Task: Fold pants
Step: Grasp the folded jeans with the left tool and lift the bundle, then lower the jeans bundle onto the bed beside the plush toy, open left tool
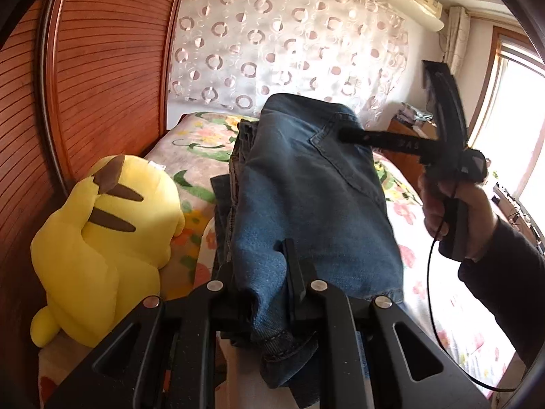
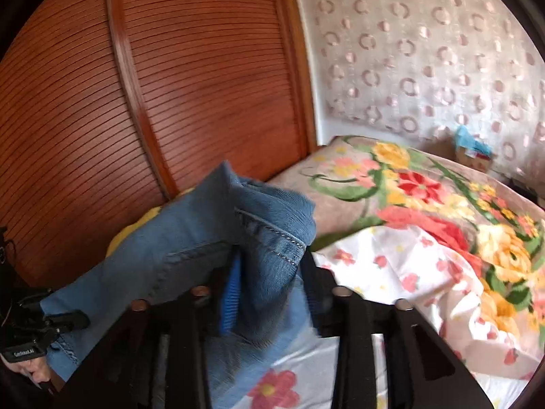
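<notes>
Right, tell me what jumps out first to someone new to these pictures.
A folded pair of blue denim jeans fills the middle, its near edge clamped in the left gripper above the floral bedspread. A bright yellow plush toy sits to the left, against the reddish slatted wooden panel. The right gripper has denim between its jaws.
</notes>
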Motion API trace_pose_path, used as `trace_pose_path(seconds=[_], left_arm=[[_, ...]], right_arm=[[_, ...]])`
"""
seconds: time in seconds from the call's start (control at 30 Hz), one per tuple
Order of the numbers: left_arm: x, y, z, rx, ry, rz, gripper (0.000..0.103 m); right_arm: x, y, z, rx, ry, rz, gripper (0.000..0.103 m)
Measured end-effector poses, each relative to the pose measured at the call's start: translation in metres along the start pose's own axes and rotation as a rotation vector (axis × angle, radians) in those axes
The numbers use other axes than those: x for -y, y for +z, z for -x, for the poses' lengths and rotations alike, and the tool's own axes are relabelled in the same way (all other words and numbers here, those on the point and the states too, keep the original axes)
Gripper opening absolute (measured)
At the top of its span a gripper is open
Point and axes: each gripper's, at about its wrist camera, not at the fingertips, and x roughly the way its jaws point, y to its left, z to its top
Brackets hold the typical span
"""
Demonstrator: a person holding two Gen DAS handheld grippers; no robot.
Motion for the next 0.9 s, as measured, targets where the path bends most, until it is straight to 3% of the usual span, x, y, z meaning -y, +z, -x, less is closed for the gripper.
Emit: trace_pose_path(seconds=[0.07, 0.13, 0.3, 0.4, 0.63, 0.9], left_arm=[[-0.001, -0.002, -0.001, -0.008, 0.007, 0.009, 0.018], [-0.002, -0.005, -0.002, -0.011, 0.008, 0.014, 0.019], [0.002, -0.004, -0.003, -0.007, 0.016, 0.004, 0.02], [0.002, -0.003, -0.004, -0.01, 0.017, 0.007, 0.021], [0.007, 0.003, 0.007, -0.001, 0.071, 0.003, 0.025], [0.019, 0.006, 0.038, 0.052, 0.146, -0.033, 0.031]], right_arm=[[0.001, -0.001, 0.008, 0.027, -0.012, -0.009, 0.041], [-0.003, 0.0, 0.003, -0.003, 0.006, -0.001, 0.041], [-0.005, 0.002, -0.023, -0.081, -0.043, -0.01, 0.04], [-0.006, 0.008, -0.023, -0.078, -0.056, -0.021, 0.04], [-0.026, 0.004, 0.024, -0.033, -0.038, -0.026, 0.04], [-0.045, -0.036, 0.089, 0.016, -0.022, -0.023, 0.04]])
